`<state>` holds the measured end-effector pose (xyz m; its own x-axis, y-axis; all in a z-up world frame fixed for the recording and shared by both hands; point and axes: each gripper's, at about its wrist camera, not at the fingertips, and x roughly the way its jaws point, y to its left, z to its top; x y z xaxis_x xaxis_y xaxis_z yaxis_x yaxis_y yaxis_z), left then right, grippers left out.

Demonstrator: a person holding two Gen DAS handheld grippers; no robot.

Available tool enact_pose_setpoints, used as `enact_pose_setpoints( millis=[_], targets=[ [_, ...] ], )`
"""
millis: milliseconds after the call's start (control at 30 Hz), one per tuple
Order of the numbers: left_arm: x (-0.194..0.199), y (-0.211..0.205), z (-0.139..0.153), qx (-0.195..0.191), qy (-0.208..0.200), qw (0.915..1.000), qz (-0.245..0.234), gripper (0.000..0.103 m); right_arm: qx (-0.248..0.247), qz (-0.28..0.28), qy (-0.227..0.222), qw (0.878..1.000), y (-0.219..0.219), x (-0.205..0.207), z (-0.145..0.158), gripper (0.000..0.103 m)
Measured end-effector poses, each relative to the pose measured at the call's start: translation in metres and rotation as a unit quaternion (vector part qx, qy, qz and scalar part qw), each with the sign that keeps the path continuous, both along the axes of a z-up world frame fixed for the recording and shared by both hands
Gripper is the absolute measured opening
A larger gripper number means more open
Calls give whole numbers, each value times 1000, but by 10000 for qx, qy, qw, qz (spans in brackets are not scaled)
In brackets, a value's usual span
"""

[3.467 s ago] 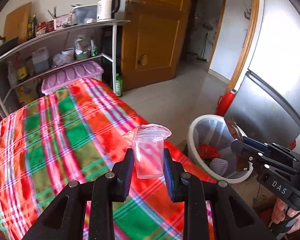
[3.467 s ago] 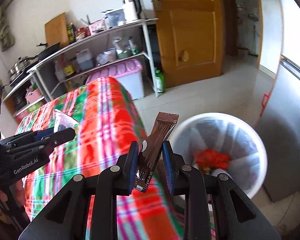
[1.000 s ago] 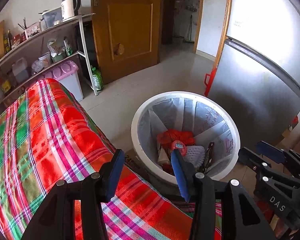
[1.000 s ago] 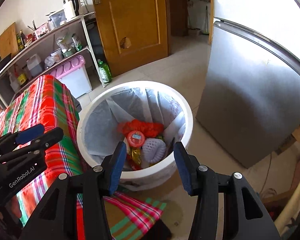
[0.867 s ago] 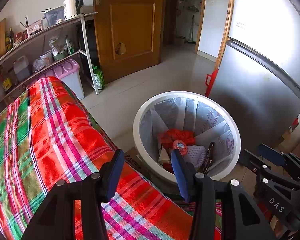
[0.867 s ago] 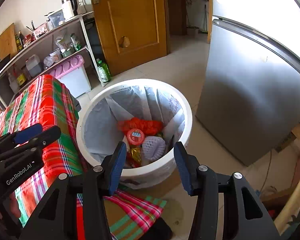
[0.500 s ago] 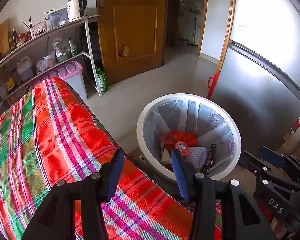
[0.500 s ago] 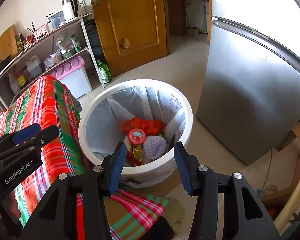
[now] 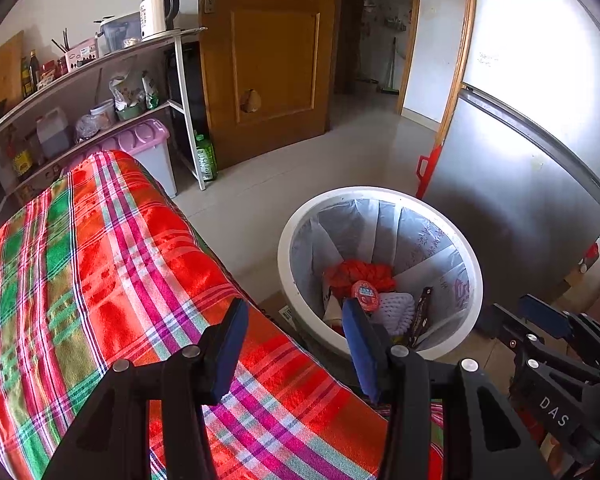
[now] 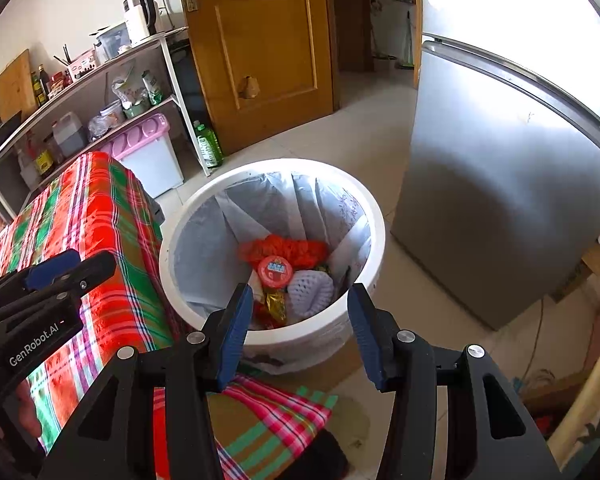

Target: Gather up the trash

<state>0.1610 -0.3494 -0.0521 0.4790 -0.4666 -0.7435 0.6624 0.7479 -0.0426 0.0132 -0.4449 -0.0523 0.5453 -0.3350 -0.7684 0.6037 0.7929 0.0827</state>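
A white bin (image 9: pixel 380 194) (image 10: pixel 272 165) with a grey liner stands on the floor beside the table. Inside lie a red net (image 9: pixel 358 272), a red-lidded tub (image 10: pixel 275 270), a white foam net (image 10: pixel 310 288) and a brown wrapper (image 9: pixel 420 312) leaning on the liner. My left gripper (image 9: pixel 294 320) hangs open over the table's corner next to the bin, with nothing between its blue pads. Over the bin's near rim, my right gripper (image 10: pixel 300 300) is open and empty too. Each gripper shows in the other's view: the right gripper (image 9: pixel 540 320), the left gripper (image 10: pixel 60 268).
The table wears a red and green plaid cloth (image 9: pixel 100 260) (image 10: pixel 100 208). A steel fridge (image 10: pixel 500 200) stands right of the bin. Behind are a wooden door (image 9: pixel 268 60), a loaded shelf rack (image 9: pixel 100 80), a purple-lidded box (image 9: pixel 140 140) and a green bottle (image 9: pixel 206 158).
Earlier the left gripper held a clear plastic cup and the right a brown wrapper; both now stand open and empty by the bin. Over the last second the left view drew back slightly.
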Motion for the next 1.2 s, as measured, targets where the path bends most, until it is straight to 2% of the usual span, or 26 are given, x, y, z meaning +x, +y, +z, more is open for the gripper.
enact_pose_setpoints(
  millis=[1200],
  targets=[
    [-2, 4, 0, 0, 19, 10000, 39, 49, 2, -13, 14, 10000, 3, -1, 0, 50]
  ],
)
